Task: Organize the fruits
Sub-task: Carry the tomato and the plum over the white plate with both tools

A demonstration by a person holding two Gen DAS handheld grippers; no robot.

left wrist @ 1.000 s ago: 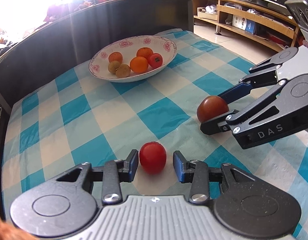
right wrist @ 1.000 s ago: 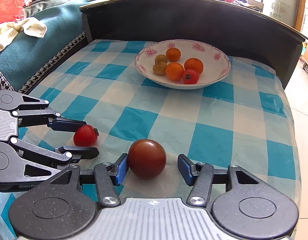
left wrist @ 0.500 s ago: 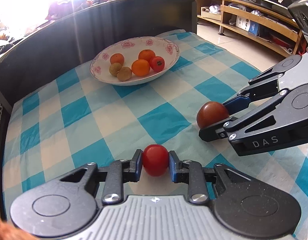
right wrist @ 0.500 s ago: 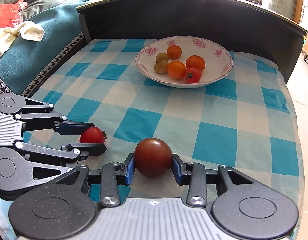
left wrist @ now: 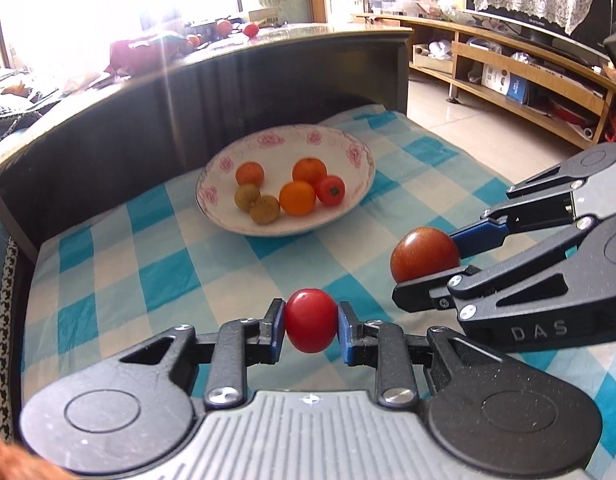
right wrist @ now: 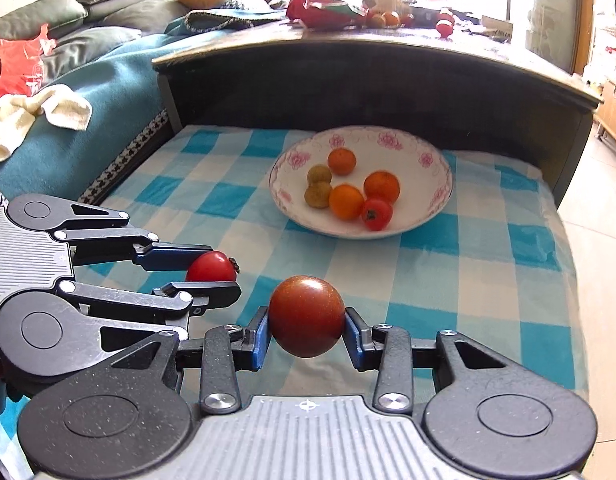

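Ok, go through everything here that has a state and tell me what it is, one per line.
Left claw: shut on the red tomato, lifted off the cloth.
Right claw: shut on the dark tomato, lifted off the cloth.
Bowl: upright on the checked cloth, holding six fruits, room left.
Small tomato in the bowl: lying with its stem end facing the right claw's camera.

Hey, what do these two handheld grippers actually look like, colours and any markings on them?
Both match. The left gripper and right gripper have black speckled linkage arms with round pivot discs, silver screws, a ribbed grey centre plate and blue pads on the fingers. The right one shows "DAS" lettering on its side. No cables or sleeves show.
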